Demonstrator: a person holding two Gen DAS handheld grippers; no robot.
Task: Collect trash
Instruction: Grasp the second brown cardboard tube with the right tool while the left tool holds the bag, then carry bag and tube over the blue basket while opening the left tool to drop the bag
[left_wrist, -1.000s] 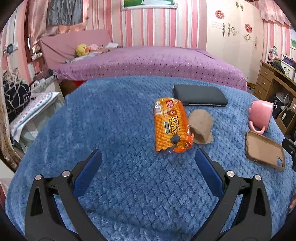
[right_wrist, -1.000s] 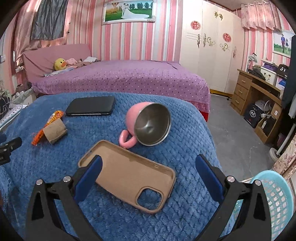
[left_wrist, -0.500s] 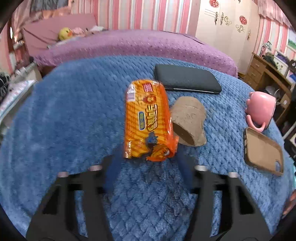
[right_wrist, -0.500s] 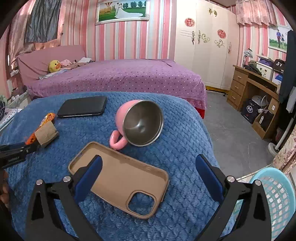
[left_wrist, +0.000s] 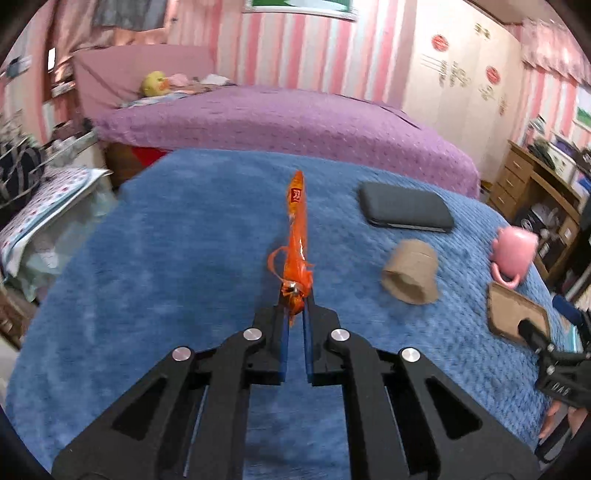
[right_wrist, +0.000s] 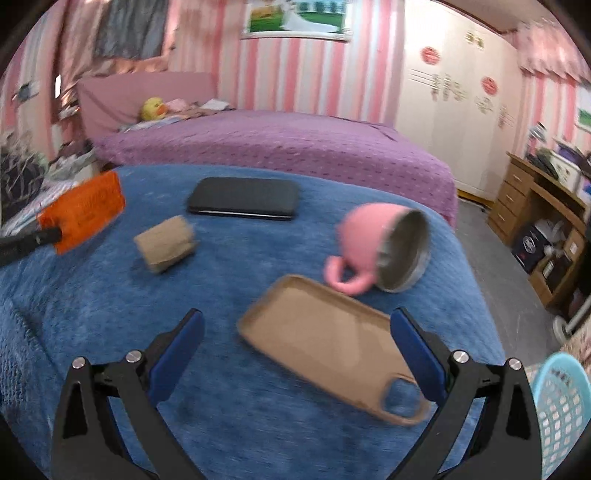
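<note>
Wrapper (left_wrist: 297, 236) now lifted off blue blanket (left_wrist: 177, 258), pink-striped bedroom

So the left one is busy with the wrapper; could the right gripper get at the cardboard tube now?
Probably yes. The right gripper is open, the cardboard tube lies bare on the blue blanket ahead to its left, and nothing sits between; the phone case lies off to the side.

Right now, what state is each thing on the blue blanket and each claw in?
Orange wrapper: pinched at one end, lifted off the blanket.
Left claw: shut on the wrapper.
Right claw: open, empty, over the phone case.
Cardboard tube: lying on its side.
Pink mug: tipped over, empty.
Phone case: lying hollow side up.
Black phone: lying flat.
</note>
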